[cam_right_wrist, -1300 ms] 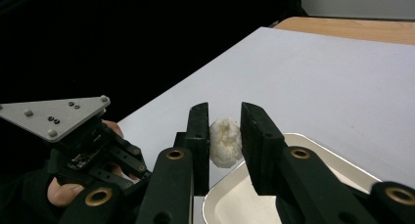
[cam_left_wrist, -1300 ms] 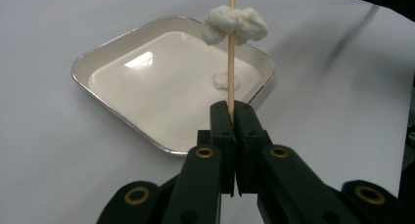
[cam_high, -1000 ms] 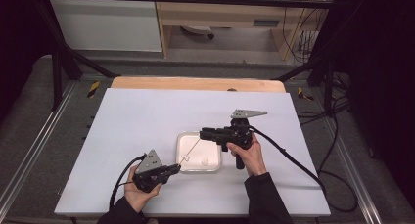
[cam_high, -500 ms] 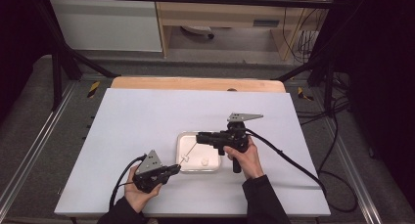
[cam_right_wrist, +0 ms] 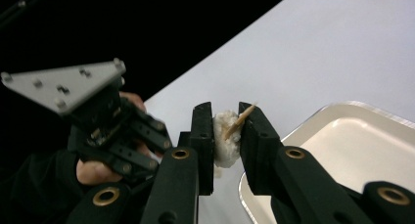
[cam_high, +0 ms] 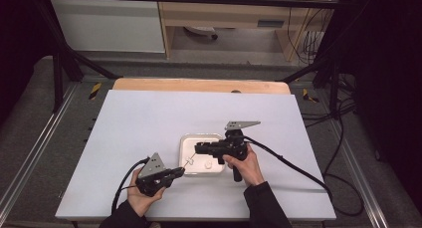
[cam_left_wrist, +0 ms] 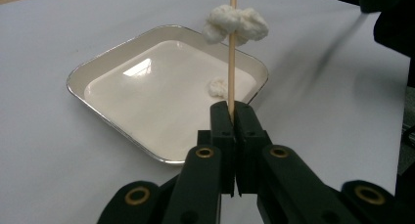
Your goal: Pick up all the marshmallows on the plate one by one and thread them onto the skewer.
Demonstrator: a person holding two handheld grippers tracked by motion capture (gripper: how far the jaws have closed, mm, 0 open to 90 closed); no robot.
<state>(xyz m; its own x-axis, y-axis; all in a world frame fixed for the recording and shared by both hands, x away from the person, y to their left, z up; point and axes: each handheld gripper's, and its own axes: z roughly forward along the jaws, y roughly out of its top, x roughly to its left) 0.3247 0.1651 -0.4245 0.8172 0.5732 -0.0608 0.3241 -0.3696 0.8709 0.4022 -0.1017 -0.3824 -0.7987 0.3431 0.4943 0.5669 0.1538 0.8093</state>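
Observation:
My left gripper is shut on a thin wooden skewer that points up and away over the tray. One fluffy white lump is threaded partway along it. My right gripper is shut on a second white lump, held at the skewer's far end. The skewer tip pokes out of that lump between the jaws. Another small white lump lies in the shallow white tray.
The tray sits near the front middle of the white table top. A wooden strip runs along the table's far edge. Cables trail from both grippers toward the front and right. The left gripper and hand appear beyond the right jaws.
My right gripper has moved left and toward the person, bringing its lump onto the skewer tip. The left gripper has barely shifted.

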